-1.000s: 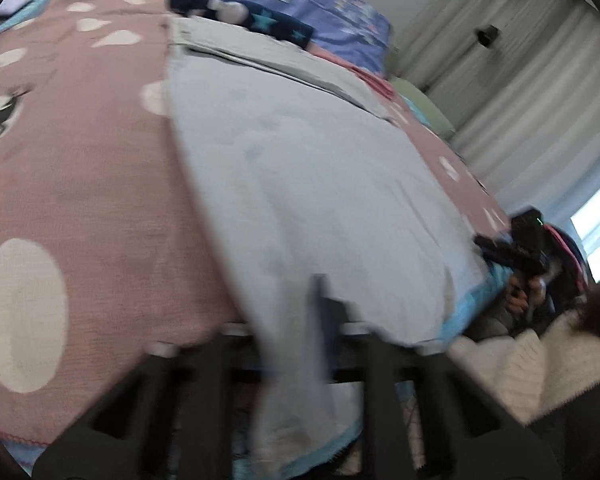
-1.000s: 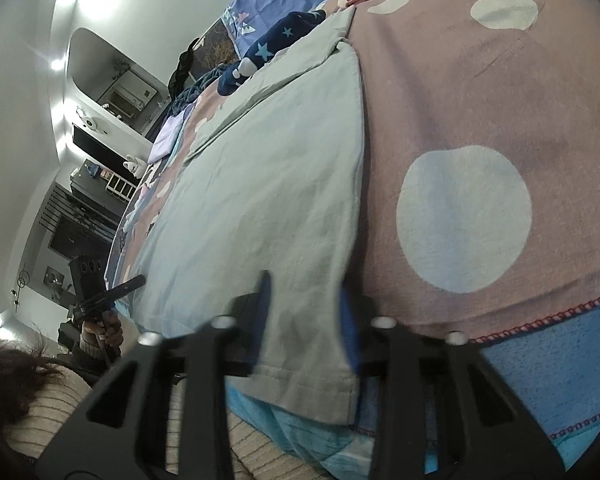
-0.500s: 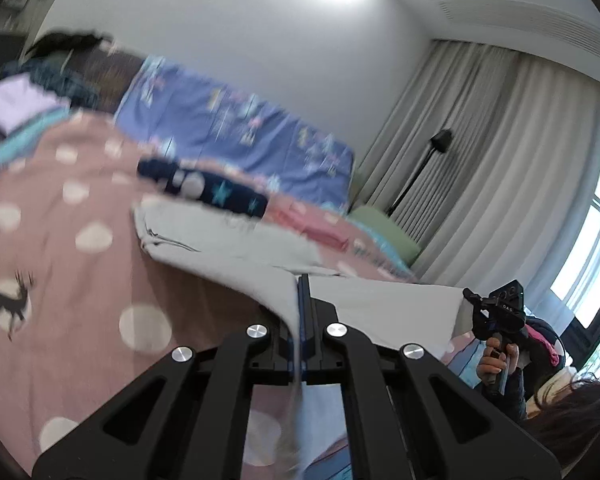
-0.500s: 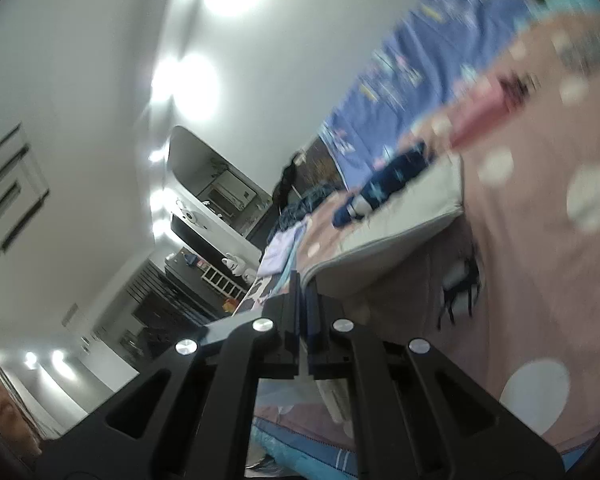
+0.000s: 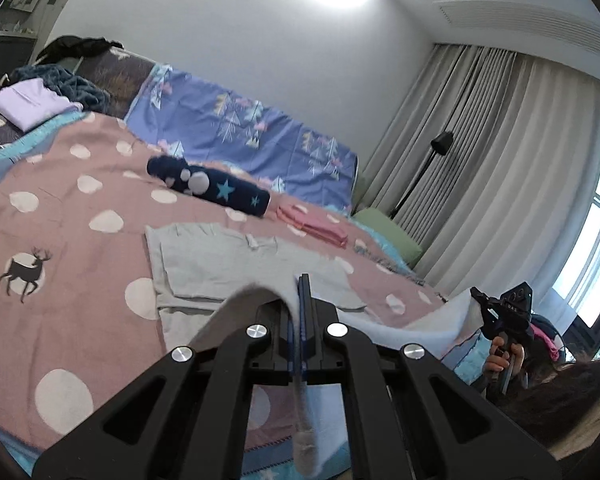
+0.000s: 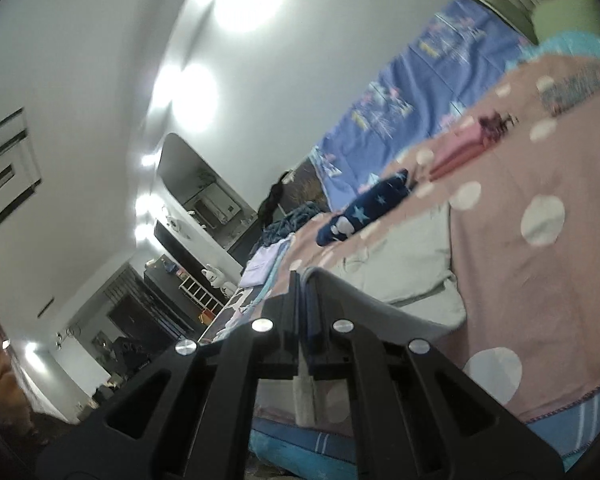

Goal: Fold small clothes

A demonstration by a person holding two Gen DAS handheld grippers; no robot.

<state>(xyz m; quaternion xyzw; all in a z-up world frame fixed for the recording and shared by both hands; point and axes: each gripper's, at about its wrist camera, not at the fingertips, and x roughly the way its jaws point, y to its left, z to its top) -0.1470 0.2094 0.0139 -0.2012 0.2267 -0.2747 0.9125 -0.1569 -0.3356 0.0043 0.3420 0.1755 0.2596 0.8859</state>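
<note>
A pale grey garment [image 5: 220, 268] lies across the pink dotted blanket [image 5: 80, 264], its far end flat and its near hem lifted off the bed. My left gripper [image 5: 302, 292] is shut on one near corner of that hem; a strip of cloth hangs down between the fingers. In the right wrist view the same grey garment [image 6: 404, 264] sags up to my right gripper [image 6: 303, 286], which is shut on the other near corner. From the left wrist view the right gripper [image 5: 480, 300] shows at the far right, held in a hand, with the hem stretched between the two.
A rolled dark blue star-patterned piece [image 5: 212, 188] and a folded pink stack [image 5: 312, 226] lie beyond the garment. A folded lilac item [image 5: 28, 104] sits at the far left. A purple patterned cover [image 5: 240, 140], a green cushion [image 5: 388, 236], curtains and a floor lamp [image 5: 424, 168] stand behind.
Both grippers have risen and tipped up toward level, lifting the garment's near hem off the bed. The jaws, apart around the hem a second ago, have shut on it.
</note>
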